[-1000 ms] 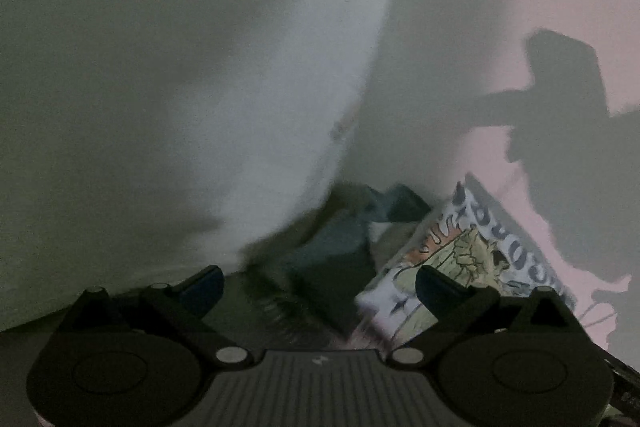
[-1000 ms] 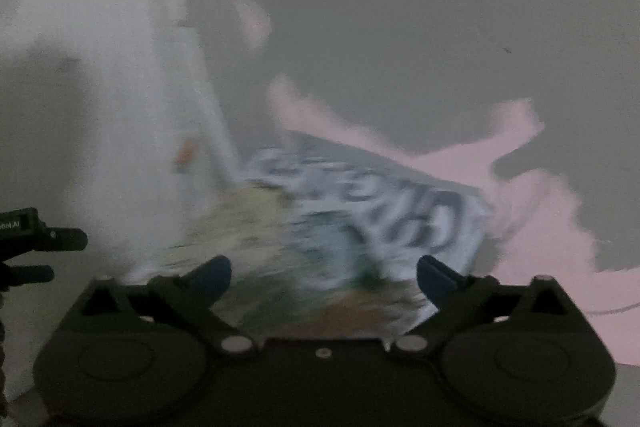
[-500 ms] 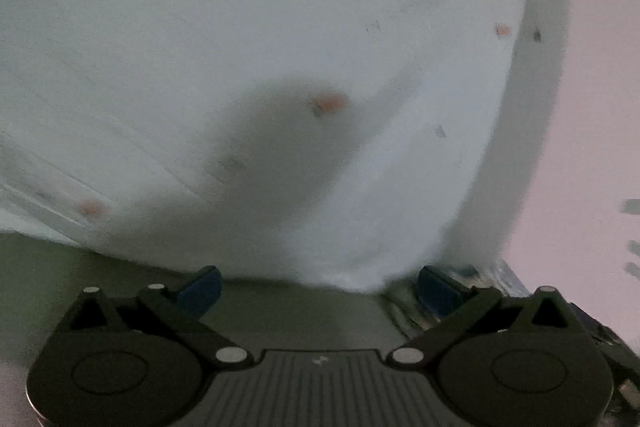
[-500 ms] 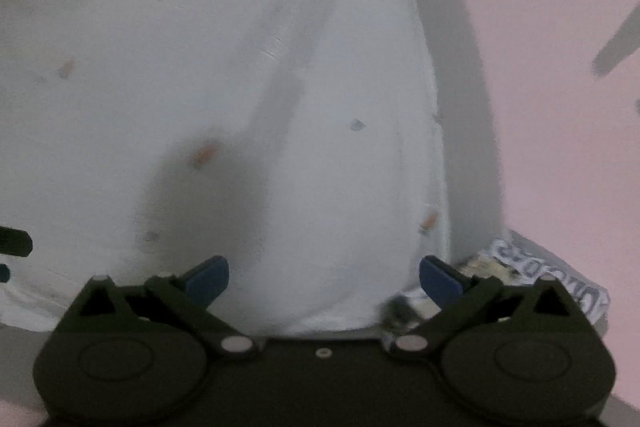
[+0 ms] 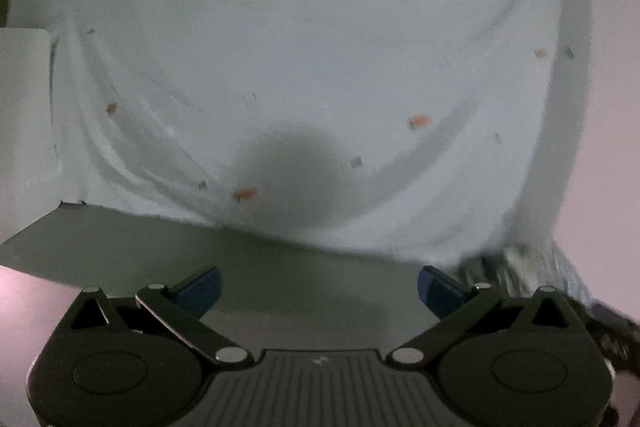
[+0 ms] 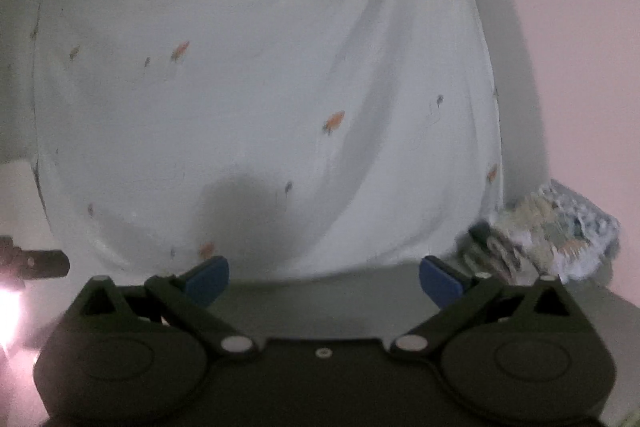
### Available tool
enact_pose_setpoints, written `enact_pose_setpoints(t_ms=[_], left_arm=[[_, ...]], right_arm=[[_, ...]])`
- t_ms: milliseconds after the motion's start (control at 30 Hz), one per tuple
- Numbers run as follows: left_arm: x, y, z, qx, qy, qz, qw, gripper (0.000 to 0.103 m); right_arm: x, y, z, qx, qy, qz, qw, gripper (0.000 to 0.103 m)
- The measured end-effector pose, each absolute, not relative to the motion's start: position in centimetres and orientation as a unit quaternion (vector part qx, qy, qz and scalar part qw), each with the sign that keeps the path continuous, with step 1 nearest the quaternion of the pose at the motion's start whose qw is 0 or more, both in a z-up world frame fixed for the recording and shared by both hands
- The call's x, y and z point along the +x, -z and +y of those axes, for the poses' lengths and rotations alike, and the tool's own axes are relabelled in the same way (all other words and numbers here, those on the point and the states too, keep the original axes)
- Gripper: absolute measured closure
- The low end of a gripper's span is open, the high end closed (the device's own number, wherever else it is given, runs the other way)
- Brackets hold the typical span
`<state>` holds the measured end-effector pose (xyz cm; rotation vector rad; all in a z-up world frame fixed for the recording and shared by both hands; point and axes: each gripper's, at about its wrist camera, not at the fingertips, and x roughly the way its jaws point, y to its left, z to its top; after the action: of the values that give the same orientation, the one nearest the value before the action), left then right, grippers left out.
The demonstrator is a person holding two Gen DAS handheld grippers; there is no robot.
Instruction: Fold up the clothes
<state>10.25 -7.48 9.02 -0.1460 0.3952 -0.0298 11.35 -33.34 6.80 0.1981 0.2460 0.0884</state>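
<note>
- One white garment (image 5: 320, 67), printed with small orange and grey motifs, is spread flat on the pink surface (image 5: 608, 107); it fills most of each wrist view. About eight orange motifs are countable in the left view.
- One folded patterned garment (image 6: 560, 231) is seen just beside the white garment's right edge, blurred.
- The left gripper (image 5: 318, 287) is held wide open near the garment's near hem; nothing is gripped.
- The right gripper (image 6: 324, 279) is likewise spread wide and empty, its two blue pads (image 6: 208, 277) at the hem.
- One rounded shadow is cast on the cloth in each view.
</note>
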Motion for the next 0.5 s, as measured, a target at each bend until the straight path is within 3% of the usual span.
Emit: enact_pose_setpoints(t_ms=[200,500], left_arm=[[4.8,-7.3,-6.5,-0.056,-0.006,0.248,0.967,0.0],[0.9,-4.4,-6.0,-0.054,-0.027,0.301,0.952,0.0]], right_arm=[[6.7,-6.6,-30.4,0.108,-0.049,0.178,0.977,0.0],[1.1,-5.3,-27.6,0.03,-0.054,0.223,0.973,0.0]])
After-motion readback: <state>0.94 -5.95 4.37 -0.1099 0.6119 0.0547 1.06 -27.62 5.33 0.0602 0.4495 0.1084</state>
